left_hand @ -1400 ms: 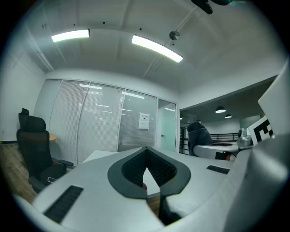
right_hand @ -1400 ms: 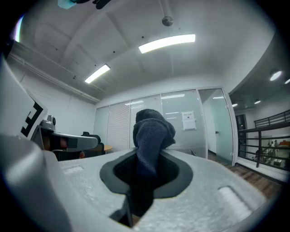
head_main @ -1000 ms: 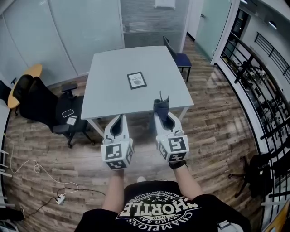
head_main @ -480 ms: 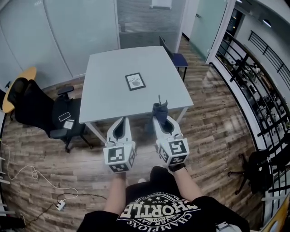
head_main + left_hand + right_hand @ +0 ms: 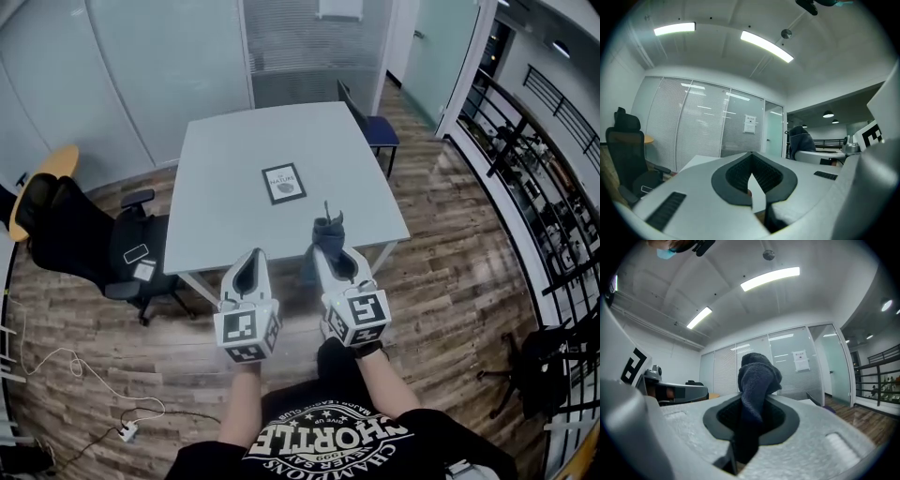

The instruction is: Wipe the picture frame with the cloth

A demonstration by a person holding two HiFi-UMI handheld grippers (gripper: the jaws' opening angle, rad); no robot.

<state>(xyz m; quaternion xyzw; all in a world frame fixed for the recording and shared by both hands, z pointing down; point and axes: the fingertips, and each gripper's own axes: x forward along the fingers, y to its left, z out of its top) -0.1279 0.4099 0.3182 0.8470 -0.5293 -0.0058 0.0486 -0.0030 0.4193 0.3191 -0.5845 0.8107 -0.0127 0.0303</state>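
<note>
**Wiping not started: cloth gripped, frame untouched on table**

The grey table (image 5: 225, 150) is seen ahead across a strip of wood floor and is not reached by either gripper. A black office chair (image 5: 89, 234) is parked at its left, and a blue chair (image 5: 378, 125) is tucked in at its far right corner. The picture frame (image 5: 283, 183) is laid flat near the table's middle, well apart from both grippers. The dark cloth (image 5: 327, 232) is clamped in the right gripper (image 5: 330, 251). Its jaws are pressed onto the fabric, with a bunched end left standing past the tips and a tail hanging below. The left gripper (image 5: 251, 258) is held just beside the right one, with its jaws brought together on nothing.

Progress is judged as early. The cloth is already in hand, so pickup counts as done. The approach to the table, first contact with the frame and all of the wiping are left.

Much is hard to read. The print inside the frame is too small to be made out, and dust or smears on it cannot be judged. The frame is not shown in either gripper view, since each is largely filled by that gripper's own body. In the right gripper view the middle is also blocked by the cloth (image 5: 757, 380). The hands are hidden behind the marker cubes, and only forearms are seen.
</note>
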